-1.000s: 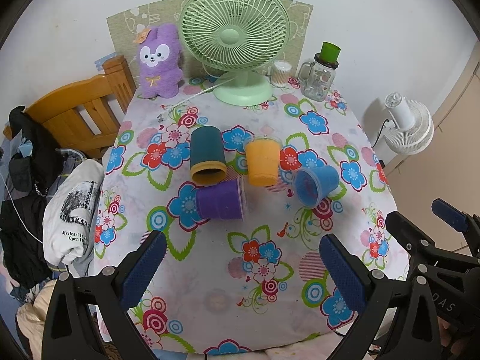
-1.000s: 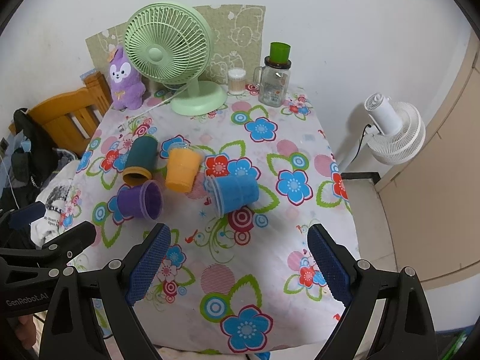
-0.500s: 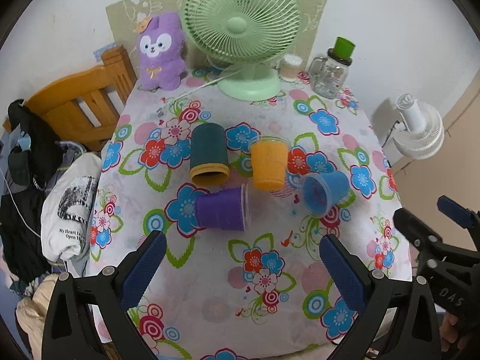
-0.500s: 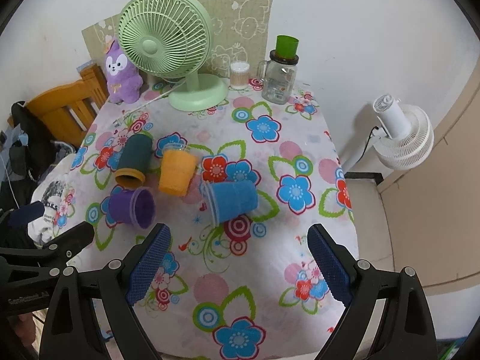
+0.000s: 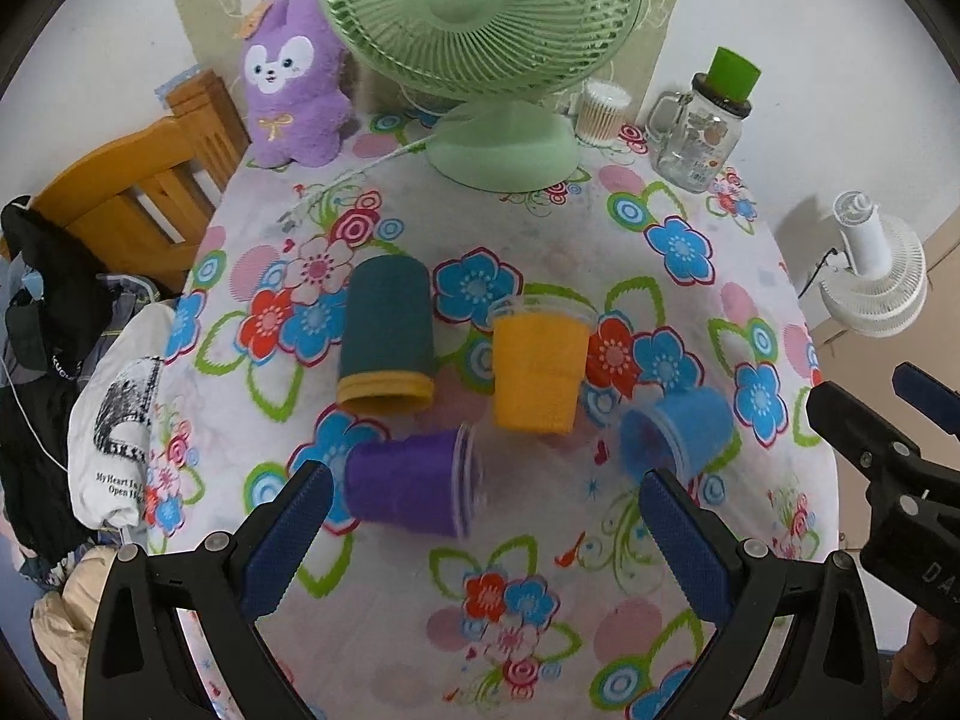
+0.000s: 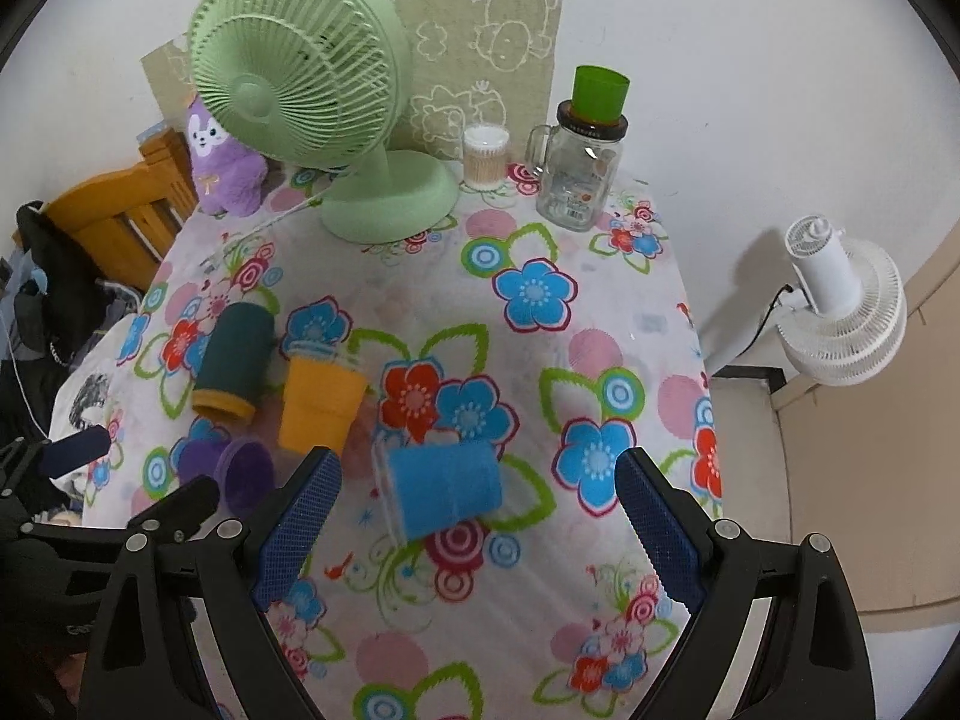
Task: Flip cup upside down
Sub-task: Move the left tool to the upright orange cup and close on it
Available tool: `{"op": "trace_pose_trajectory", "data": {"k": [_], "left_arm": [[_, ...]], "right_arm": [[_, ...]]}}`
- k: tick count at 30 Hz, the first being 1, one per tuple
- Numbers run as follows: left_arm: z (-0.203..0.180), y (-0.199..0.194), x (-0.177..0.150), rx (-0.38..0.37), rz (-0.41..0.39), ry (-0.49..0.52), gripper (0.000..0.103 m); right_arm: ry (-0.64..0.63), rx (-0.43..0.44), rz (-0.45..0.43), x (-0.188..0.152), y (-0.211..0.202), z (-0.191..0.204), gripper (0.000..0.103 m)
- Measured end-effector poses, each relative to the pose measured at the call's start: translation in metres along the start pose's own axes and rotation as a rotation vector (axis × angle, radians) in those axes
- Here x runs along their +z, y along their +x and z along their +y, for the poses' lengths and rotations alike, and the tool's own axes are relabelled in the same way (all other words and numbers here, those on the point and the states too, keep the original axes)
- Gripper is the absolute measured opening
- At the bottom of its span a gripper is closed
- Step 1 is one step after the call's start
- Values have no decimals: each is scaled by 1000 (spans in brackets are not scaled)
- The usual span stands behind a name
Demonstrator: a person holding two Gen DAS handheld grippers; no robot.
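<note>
While hanging spread wide and empty over the near part of the table, right gripper (image 6: 474,534) framing the blue cup (image 6: 441,491) squarely between its two pads, the cup sitting just ahead of the tips and touching neither. Lying on its side on the floral tablecloth (image 6: 600,312), long axis running crosswise to the fingers, clear-rimmed mouth pointing toward the left pad, closed base toward the right. Calling, by my reading, for a short advance and a grip across the wall before any turn onto the rim.

Left gripper (image 5: 480,534) likewise gaping and holding nothing, facing the purple cup (image 5: 408,483) just off its left pad, that one also on its side with mouth turned rightward. Seeing the blue cup from this side off beyond the right pad, partly hidden by it.

Further out, orange cup (image 5: 540,369) and dark green cup (image 5: 387,339) both lying on their sides too, near each other, apart from either gripper. Making the right hand the nearer one for blue, the left for purple.
</note>
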State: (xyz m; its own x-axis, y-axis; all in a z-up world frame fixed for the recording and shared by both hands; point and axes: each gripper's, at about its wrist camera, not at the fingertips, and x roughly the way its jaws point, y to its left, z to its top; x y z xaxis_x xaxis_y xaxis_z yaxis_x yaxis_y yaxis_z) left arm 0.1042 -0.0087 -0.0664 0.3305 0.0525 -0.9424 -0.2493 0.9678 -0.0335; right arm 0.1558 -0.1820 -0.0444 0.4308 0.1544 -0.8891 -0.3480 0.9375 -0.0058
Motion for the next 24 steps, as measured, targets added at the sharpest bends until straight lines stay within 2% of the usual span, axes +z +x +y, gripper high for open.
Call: {"op": "trace_pose_trajectory", "data": {"k": [7,12,20,24], "left_arm": [[-9,41,18,26,50,-13,102],[-19,66,29,64,49,12,102],[-29,108,38,34,108,17,97],[-30,124,43,25,111,-8,96]], "right_arm": [[11,27,44,17,41,-9,94],[5,44,74,24,68,-9,94],[6,44,108,28,98,-13,94],[34,47,117,29,110,-19,94]]}}
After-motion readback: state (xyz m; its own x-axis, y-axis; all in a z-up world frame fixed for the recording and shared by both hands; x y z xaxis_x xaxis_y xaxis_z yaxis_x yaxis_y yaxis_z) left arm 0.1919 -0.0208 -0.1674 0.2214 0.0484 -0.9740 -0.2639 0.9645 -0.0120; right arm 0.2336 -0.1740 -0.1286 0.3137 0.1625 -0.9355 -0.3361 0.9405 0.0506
